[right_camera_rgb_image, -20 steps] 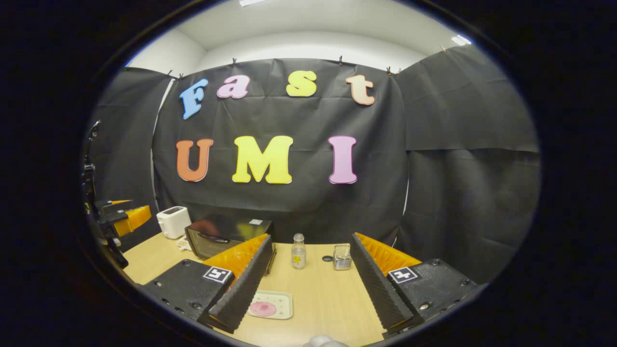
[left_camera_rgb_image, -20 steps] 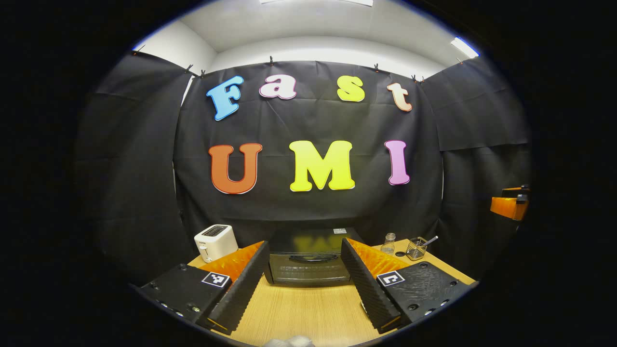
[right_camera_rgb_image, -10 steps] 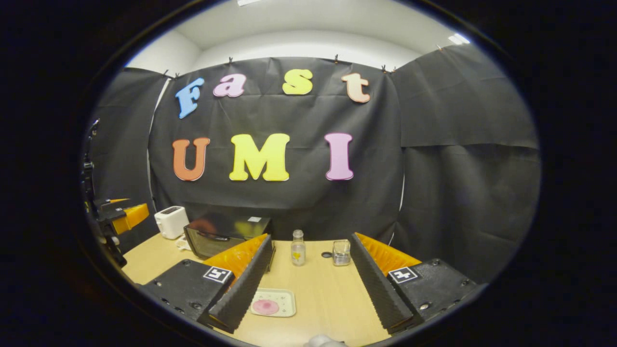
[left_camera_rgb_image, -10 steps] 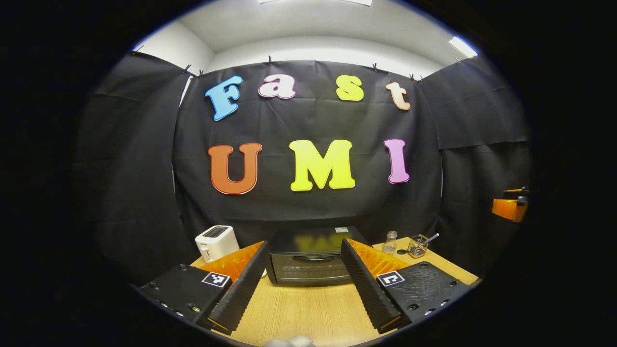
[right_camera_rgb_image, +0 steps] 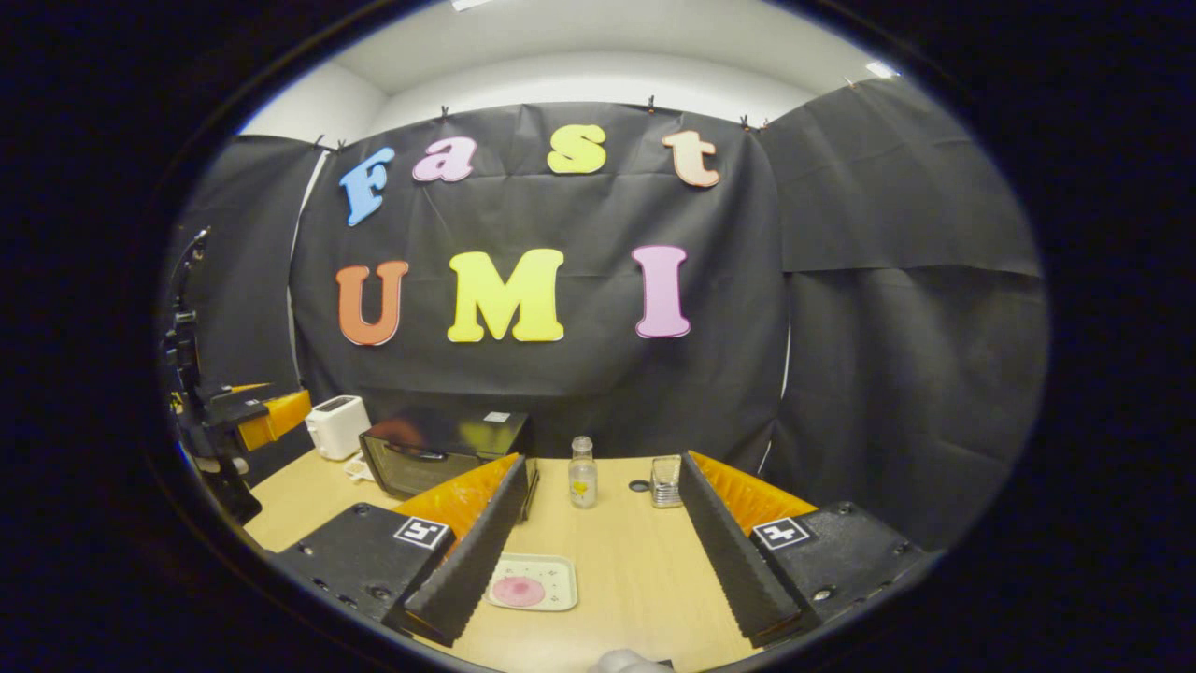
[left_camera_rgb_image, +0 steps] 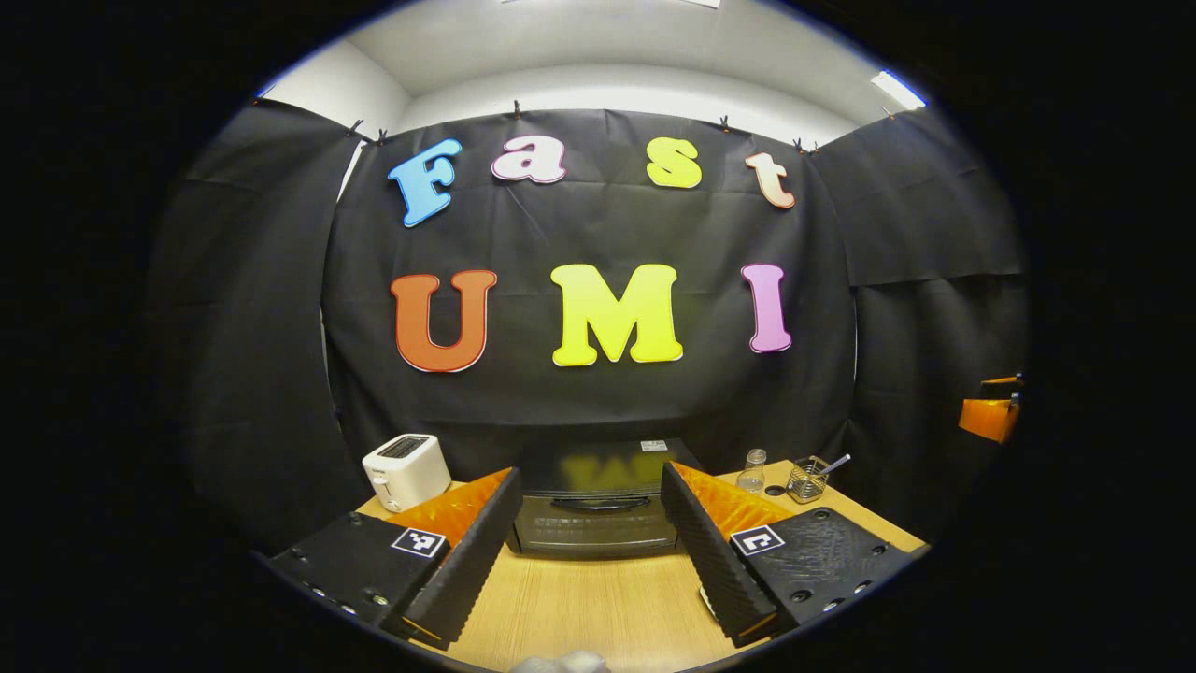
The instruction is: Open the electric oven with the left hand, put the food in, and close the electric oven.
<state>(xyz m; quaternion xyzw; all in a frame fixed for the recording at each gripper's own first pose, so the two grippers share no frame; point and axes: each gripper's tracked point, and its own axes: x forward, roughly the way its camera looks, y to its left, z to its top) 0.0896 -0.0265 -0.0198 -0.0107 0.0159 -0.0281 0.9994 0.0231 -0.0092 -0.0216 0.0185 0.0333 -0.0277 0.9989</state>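
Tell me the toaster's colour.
White; the toaster shows best in the left gripper view.

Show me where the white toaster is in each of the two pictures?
Left gripper view: the white toaster stands at lower left on the wooden table, left of the black electric oven.
Right gripper view: the white toaster is at far left, again just left of the electric oven.
Shared landmark: the electric oven, door shut, right beside the toaster in both views.
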